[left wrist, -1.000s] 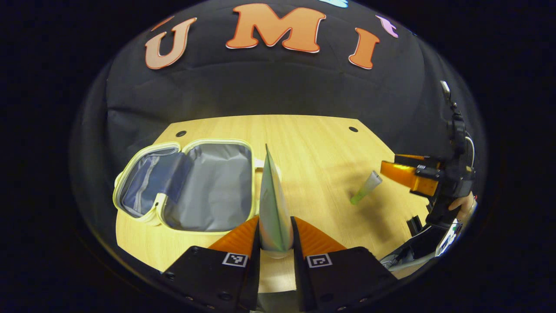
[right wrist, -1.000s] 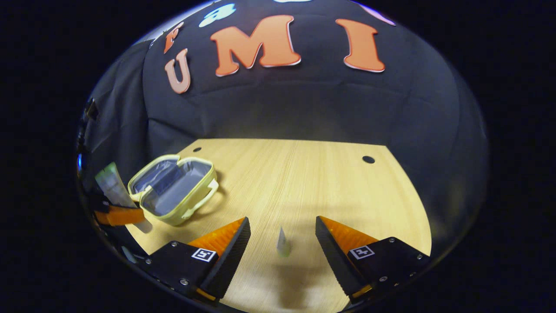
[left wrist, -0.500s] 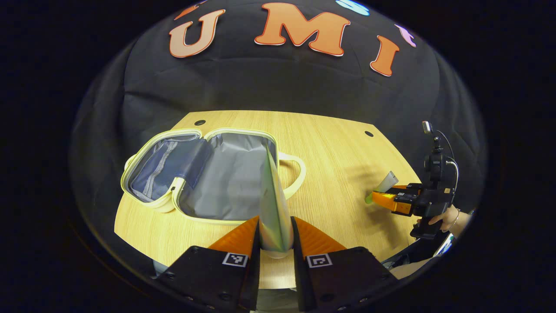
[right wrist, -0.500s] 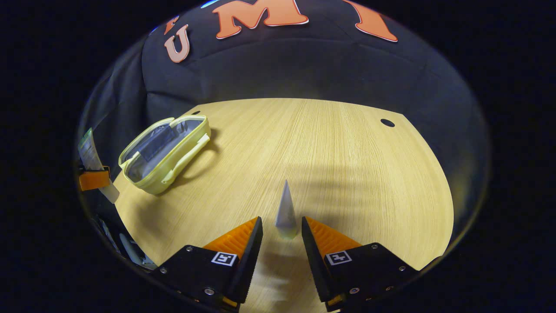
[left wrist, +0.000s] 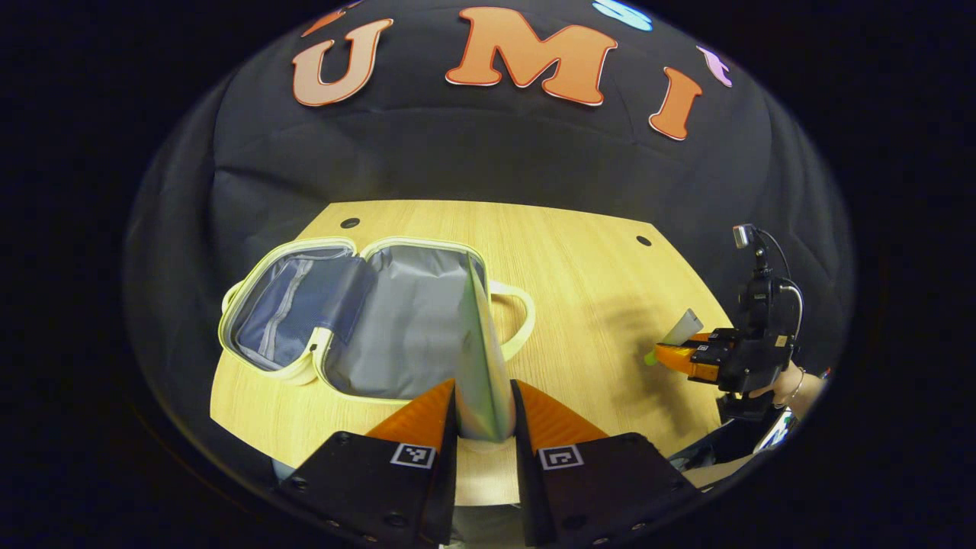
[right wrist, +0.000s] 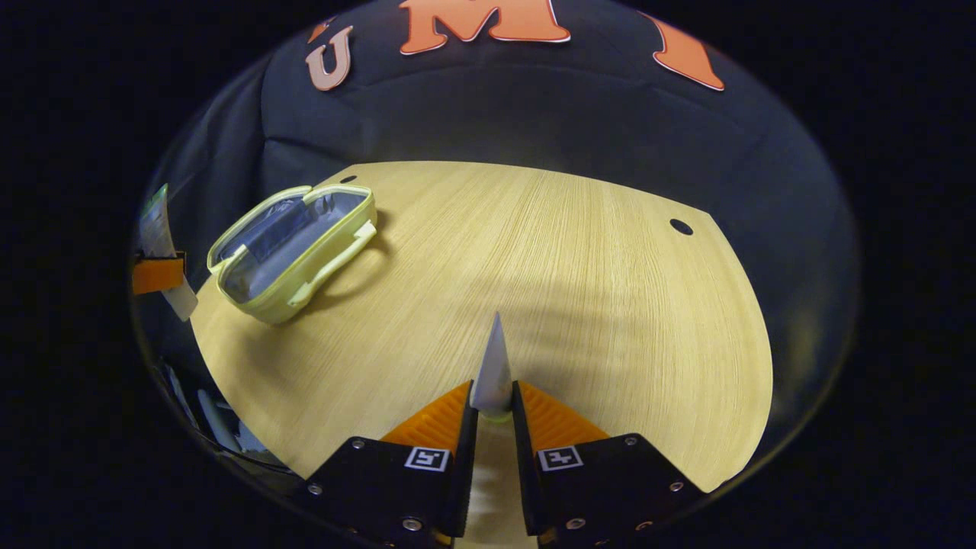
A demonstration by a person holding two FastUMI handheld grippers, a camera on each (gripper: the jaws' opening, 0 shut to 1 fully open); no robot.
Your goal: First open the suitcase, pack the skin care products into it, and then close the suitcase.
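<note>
left claw: fingers closed, gripping | right claw: fingers closed, gripping, hand behind it

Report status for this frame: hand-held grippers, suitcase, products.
Left hand-held gripper shut on large tube, near open suitcase. Right hand-held gripper shut on small tube at the table. Path to suitcase looks clear.

No readable words, brand names or numbers show on any object. The left tool and the right tool each carry small square black-and-white coded markers on their bodies, patterns rather than legible text.
</note>
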